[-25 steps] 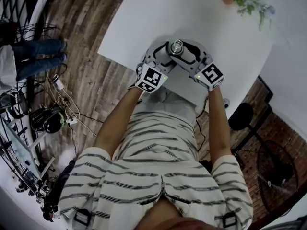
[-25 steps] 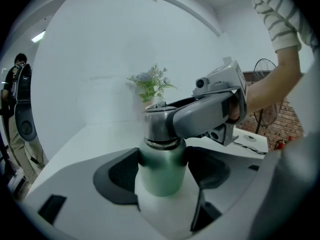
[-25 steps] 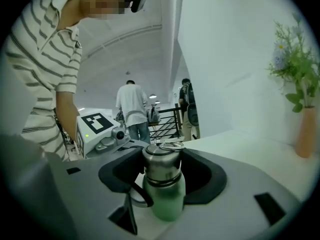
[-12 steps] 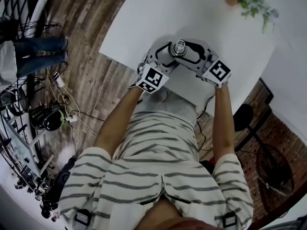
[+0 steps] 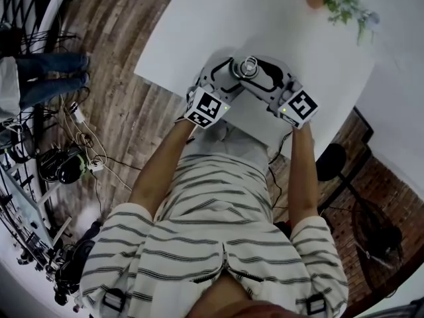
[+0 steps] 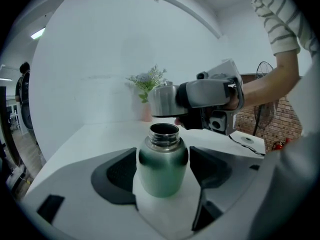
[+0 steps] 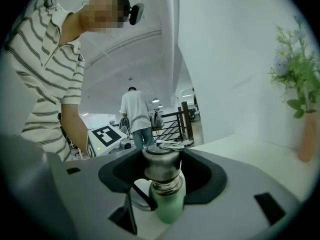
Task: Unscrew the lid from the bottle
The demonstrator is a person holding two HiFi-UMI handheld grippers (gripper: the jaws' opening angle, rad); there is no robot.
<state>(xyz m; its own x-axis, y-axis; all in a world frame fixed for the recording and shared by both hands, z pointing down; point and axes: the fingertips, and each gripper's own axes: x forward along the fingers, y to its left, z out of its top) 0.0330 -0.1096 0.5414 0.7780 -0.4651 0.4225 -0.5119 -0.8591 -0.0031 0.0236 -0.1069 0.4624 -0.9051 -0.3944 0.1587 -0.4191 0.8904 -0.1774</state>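
Two tongs, each bearing a black-and-white marker cube (image 5: 207,107), meet at the green bottle (image 6: 161,176) on the white table (image 6: 95,136). My left tongs (image 6: 164,170) straddle its body, jaws just eased apart, pads off it. My right tongs (image 7: 162,171) pinch the steel lid (image 7: 161,164) just above its mouth. Beyond stands a potted plant (image 6: 146,91).

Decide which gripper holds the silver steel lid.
The right gripper: its jaws clamp the silver steel lid. The left gripper's jaws have just been opening, loose around the green metal bottle.
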